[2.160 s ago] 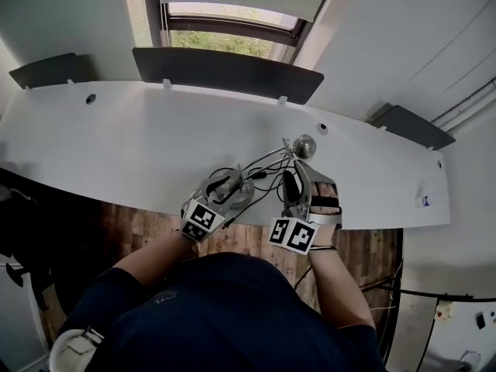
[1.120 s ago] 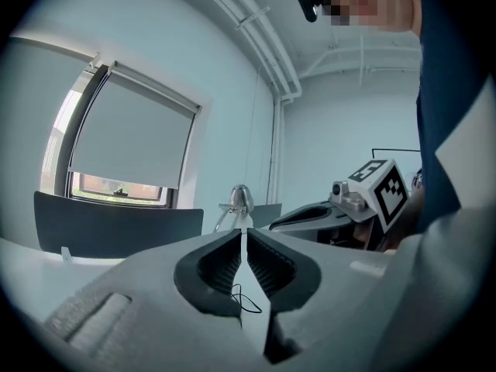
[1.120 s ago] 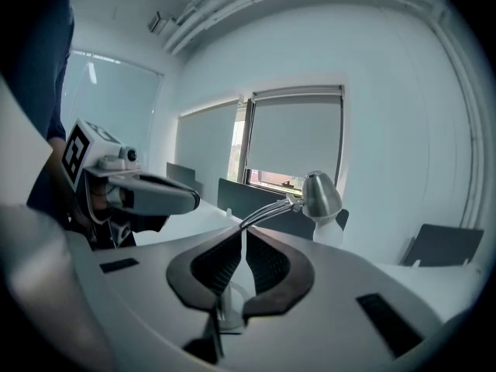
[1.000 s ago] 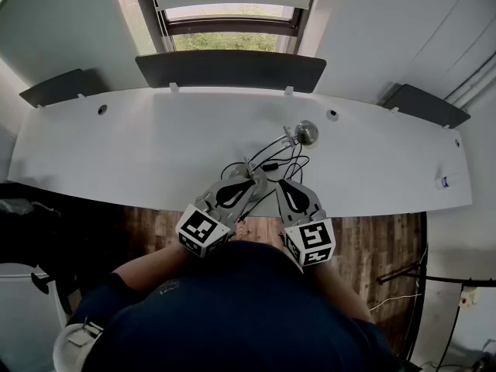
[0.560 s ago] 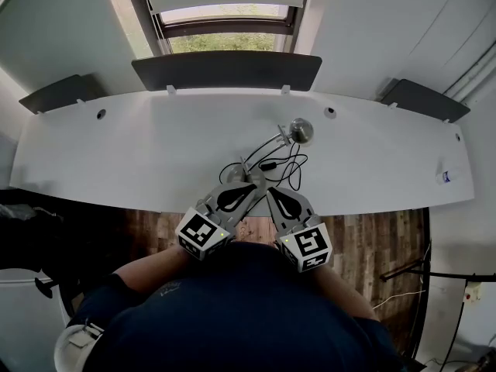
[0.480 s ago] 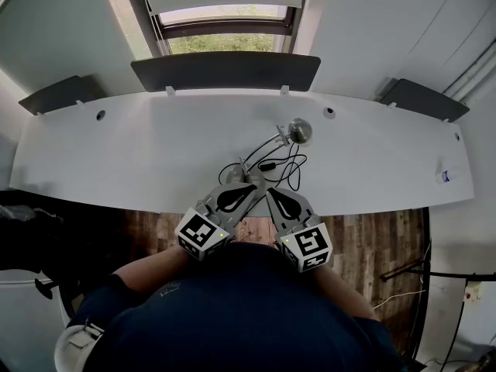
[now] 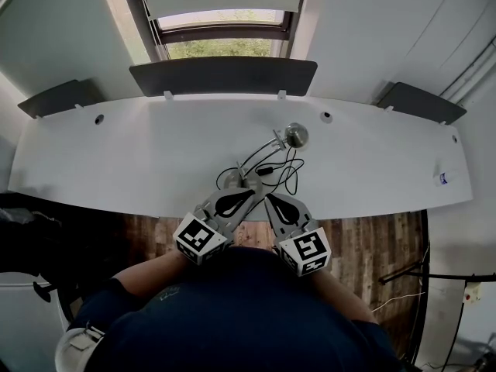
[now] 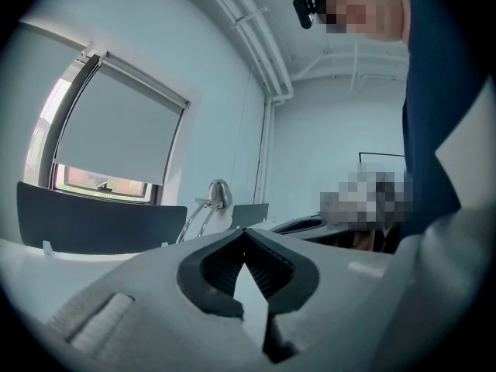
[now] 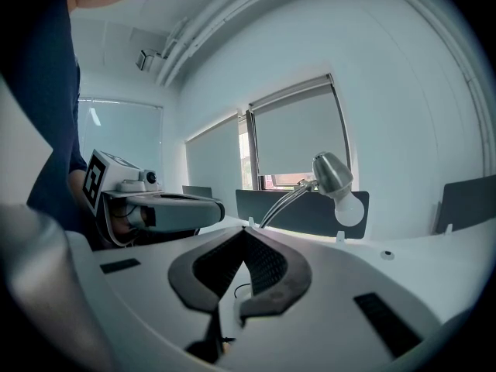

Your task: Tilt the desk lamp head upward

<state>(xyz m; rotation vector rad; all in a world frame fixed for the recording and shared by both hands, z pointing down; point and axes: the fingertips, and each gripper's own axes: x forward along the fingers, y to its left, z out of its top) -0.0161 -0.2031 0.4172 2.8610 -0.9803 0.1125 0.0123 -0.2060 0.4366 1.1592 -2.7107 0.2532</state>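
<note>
A long white desk [image 7: 116, 153] curves across the head view, with dark partition panels [image 7: 223, 76] standing along its far edge below a window [image 7: 225, 46]. The person leans over the near edge of the desk at its middle, holding both grippers side by side with their tips angled toward each other. The left gripper [image 7: 246, 191] has its jaws clenched: in the left gripper view the tips meet, and only the bare hollow between the dark ribbed pads shows, with nothing caught in it. The right gripper [image 7: 269, 198] is the same, its jaws pressed together at the tips and empty, with the left gripper's body visible just beside it in the right gripper view. The desk lamp [image 7: 295, 136] stands on the desk just beyond the two tips, near the front edge. Its thin curved arm rises from a base close to the left gripper's tip and reaches away to the right. Both gripper views show it ahead of the jaws and apart from them. In the right gripper view the lamp head [image 9: 332, 172] slants downward, with its white bulb [image 9: 349, 208] showing below the shade. A black cable [image 7: 288, 173] lies in loose loops on the desk beside the lamp.
</note>
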